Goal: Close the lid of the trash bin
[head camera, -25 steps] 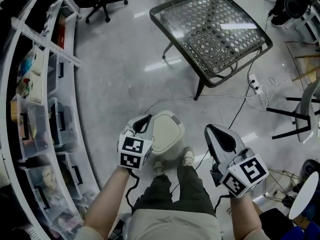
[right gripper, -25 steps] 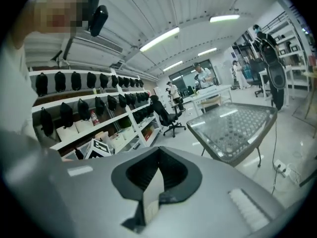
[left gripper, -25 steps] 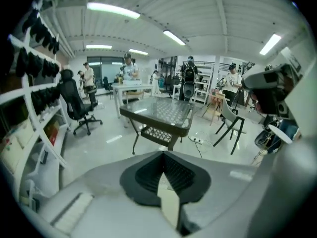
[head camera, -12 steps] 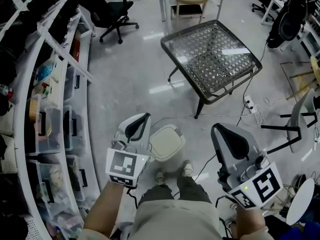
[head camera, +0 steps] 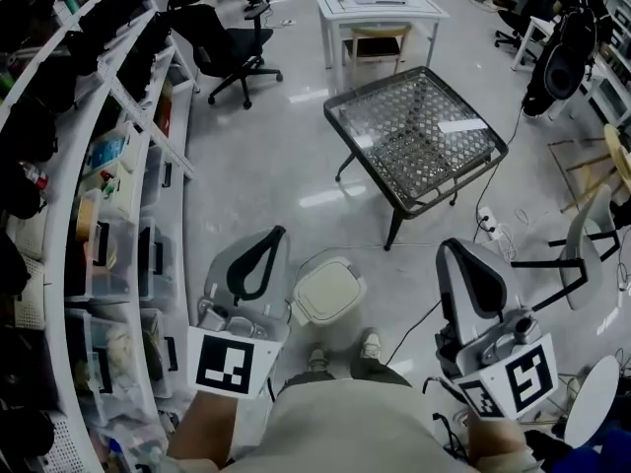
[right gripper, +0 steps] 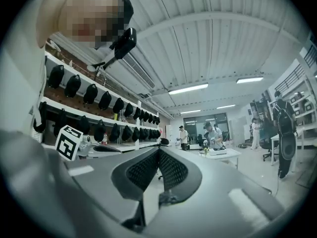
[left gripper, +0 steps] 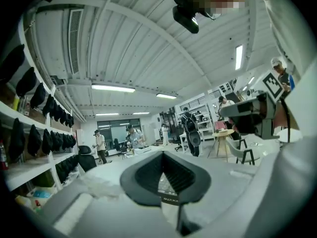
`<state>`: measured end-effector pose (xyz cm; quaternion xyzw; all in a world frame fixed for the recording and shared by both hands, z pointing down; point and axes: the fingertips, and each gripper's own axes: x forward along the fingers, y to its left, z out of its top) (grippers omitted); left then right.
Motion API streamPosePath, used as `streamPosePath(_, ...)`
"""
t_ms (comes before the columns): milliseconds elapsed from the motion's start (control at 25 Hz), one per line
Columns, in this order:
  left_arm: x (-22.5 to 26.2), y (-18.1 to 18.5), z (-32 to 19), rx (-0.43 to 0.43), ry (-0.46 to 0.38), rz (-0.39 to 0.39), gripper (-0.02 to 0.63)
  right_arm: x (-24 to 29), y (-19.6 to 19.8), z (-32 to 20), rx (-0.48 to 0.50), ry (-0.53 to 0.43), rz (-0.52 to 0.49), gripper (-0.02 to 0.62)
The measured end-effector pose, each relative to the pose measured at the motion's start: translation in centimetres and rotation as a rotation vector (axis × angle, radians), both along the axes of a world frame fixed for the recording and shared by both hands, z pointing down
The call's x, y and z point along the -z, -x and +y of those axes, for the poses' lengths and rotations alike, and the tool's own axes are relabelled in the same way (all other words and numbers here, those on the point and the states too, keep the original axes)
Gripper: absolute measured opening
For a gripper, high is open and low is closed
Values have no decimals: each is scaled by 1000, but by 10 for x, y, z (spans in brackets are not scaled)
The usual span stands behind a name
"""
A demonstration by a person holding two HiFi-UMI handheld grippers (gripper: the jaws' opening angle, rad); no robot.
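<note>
The small white trash bin (head camera: 326,288) stands on the floor just ahead of the person's shoes (head camera: 370,344), and its pale lid lies flat on top. My left gripper (head camera: 264,246) is held up to the left of the bin, well above it, shut with nothing between the jaws. My right gripper (head camera: 461,256) is raised to the right of the bin, also shut and empty. The left gripper (left gripper: 163,176) in its own view and the right gripper (right gripper: 157,171) in its own view point out across the room; the bin does not show there.
A glass-topped wicker table (head camera: 414,136) stands ahead of the bin. Shelves with storage boxes (head camera: 108,205) run along the left. A power strip and cables (head camera: 490,227) lie on the floor at the right, by a chair (head camera: 582,254). An office chair (head camera: 222,52) and a white table (head camera: 380,3) stand farther back.
Both grippers have risen away from the bin and nearer the head camera; the left one was beside the lid. The head view has tilted up, showing more of the room.
</note>
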<state>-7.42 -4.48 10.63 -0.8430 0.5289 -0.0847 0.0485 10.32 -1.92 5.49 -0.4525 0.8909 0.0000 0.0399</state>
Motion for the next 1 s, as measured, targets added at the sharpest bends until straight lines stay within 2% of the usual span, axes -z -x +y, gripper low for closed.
streamPosePath(160,20,4,20,5,-62,-39,2,16,1,12,16,-46,-2,3)
streamPosePath(280,28,9,24,21,-82,-55,2,24,5,18,43,-67,23,3)
streamPosePath(440,33,10,25,18,-91,-40,2,27,10,18,54,-83,72,3)
streamPosePath(600,35,6,23,21,-106,-82,2,21,9,12,40,-88,96,3)
streamPosePath(680,33,4,20,24,-103,-98,2,18,8,8,45,-79,92,3)
streamPosePath(800,29,3,18,32,-70,-79,2,17,7,4,51,-72,87,3)
streamPosePath(1000,28,-6,11,22,-71,-97,2,13,-2,-5,39,-62,91,3)
